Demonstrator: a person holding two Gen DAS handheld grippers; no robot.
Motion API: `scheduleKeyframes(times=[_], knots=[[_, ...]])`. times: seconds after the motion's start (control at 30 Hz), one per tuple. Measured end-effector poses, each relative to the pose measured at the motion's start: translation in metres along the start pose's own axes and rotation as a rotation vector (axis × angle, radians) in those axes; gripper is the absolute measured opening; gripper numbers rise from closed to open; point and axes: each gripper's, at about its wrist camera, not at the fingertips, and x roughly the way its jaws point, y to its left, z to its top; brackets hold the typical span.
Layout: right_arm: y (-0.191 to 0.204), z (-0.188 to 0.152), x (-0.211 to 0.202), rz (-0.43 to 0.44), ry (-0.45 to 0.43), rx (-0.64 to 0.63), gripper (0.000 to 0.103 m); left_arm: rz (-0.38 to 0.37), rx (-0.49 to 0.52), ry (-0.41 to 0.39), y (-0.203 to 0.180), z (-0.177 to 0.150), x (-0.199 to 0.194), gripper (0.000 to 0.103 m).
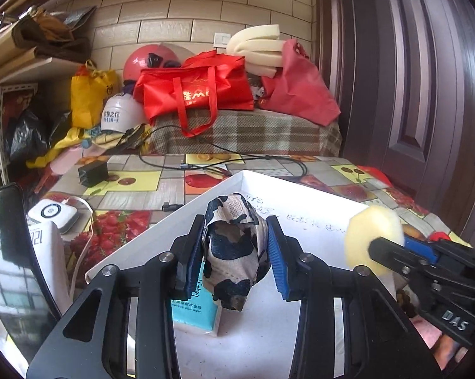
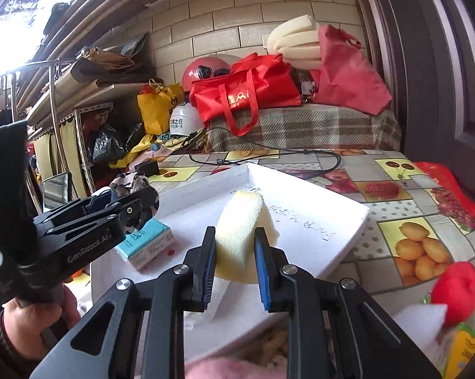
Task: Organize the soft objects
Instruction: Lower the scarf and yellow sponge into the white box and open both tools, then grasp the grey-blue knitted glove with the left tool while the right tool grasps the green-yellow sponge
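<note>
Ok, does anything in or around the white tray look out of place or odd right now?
Nothing is spilled or broken. The white tray sits askew on the table, one corner overhanging the near edge. A tissue pack lies alone inside. The sponge is pinched in the right gripper, the patterned cloth in the left gripper.

Cluttered home: fruit-print tablecloth (image 1: 136, 183), helmet (image 1: 142, 63), shopping bags (image 1: 199, 94).

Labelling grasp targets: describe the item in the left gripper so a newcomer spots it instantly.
Start at the white tray on the fruit-print tablecloth. Above its near end, over a teal tissue pack, the left gripper pinches a crumpled cloth. Its black-and-cream cow pattern distinguishes it from the plain yellow sponge beside it.
</note>
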Motion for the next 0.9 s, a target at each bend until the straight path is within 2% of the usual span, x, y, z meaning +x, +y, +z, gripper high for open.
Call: scheduleKeyframes(times=[0.07, 0.13, 0.17, 0.2, 0.27, 0.57, 0.83, 0.9], knots=[[0.001, 0.000, 0.005, -0.001, 0.012, 0.005, 0.025, -0.003, -0.012, 0.018, 0.003, 0.001, 0.004, 0.044], [0.002, 0.000, 0.007, -0.022, 0.024, 0.008, 0.027, 0.008, -0.026, 0.025, 0.005, 0.001, 0.005, 0.060], [0.001, 0.000, 0.006, -0.025, 0.023, 0.009, 0.041, 0.007, -0.031, 0.025, 0.005, 0.001, 0.006, 0.086], [0.002, 0.000, 0.005, -0.027, 0.016, 0.011, 0.069, 0.007, -0.033, 0.025, 0.005, 0.001, 0.005, 0.103], [0.002, 0.000, 0.000, -0.043, -0.008, 0.010, 0.098, 0.006, -0.034, 0.003, 0.005, 0.001, 0.001, 0.103], [0.004, 0.001, -0.010, -0.079, -0.062, -0.001, 0.103, 0.043, -0.009, -0.058, -0.001, 0.002, -0.014, 0.103], [0.002, -0.006, -0.036, -0.172, -0.136, 0.004, 0.103, 0.019, 0.006, -0.141, -0.006, -0.003, -0.038, 0.103], [-0.003, -0.010, -0.051, -0.244, -0.167, 0.004, 0.103, 0.027, -0.008, -0.144, -0.008, -0.005, -0.045, 0.103]])
